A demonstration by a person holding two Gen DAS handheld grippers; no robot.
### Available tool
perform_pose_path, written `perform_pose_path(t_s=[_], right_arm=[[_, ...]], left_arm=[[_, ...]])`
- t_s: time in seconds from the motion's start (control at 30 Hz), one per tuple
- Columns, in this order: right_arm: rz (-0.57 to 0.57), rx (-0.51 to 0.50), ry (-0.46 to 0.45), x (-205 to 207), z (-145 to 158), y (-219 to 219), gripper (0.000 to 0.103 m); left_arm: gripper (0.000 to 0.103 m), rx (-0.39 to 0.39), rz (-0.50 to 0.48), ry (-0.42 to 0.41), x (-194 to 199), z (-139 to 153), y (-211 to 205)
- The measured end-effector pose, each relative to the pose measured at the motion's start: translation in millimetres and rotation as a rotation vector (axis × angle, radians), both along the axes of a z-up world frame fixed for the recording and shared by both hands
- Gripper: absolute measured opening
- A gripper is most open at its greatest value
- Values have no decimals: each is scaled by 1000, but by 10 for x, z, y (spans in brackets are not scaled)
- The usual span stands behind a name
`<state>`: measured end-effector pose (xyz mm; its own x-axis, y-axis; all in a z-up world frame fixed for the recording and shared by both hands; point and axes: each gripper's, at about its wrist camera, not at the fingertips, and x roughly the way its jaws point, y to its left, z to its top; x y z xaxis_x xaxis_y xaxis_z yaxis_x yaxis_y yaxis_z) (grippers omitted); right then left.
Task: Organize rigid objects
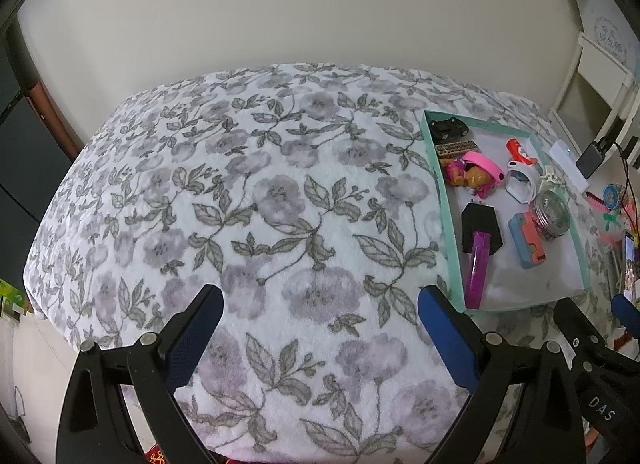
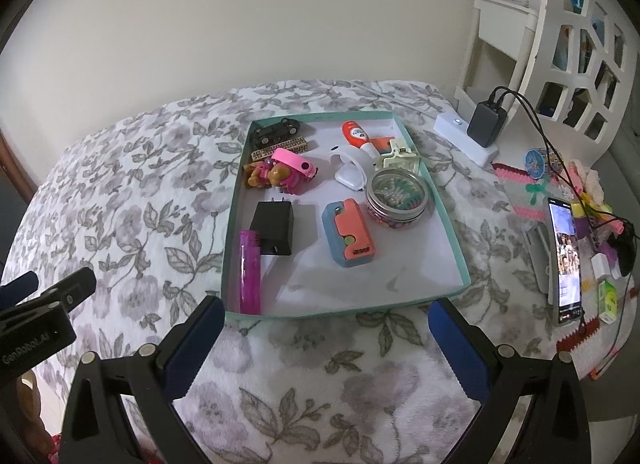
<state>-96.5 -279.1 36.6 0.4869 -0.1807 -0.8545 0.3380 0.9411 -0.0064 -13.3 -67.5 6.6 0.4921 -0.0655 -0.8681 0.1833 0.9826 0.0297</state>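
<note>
Tray (image 2: 440, 207), teal rim and white floor, on a floral blanket (image 2: 140, 183), holding: far left, black car (image 2: 276, 131) with a patterned block (image 2: 280, 148) just near of it; pink toy (image 2: 280, 173); centre far, white ring-shaped item (image 2: 350, 171), red-and-white toy (image 2: 358, 135), pale clip (image 2: 400, 155); right, round tin (image 2: 396, 193); centre, blue-and-orange case (image 2: 352, 234); near left, black charger (image 2: 274, 227) touching a purple lighter (image 2: 250, 272). Left gripper (image 1: 320, 304) over bare blanket left of the tray, jaws spread, empty; right gripper (image 2: 326, 318) at the tray's near edge, jaws likewise spread, empty. Right of the tray: phone (image 2: 566, 260) and power bank (image 2: 488, 123) with cables.
</note>
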Motion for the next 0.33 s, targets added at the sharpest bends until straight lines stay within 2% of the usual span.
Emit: perform_pose_path(t_s=[0.33], right_arm=[[5, 3, 6, 12, -17, 4, 103]], left_arm=[[98, 6, -21, -20, -33, 21, -40]])
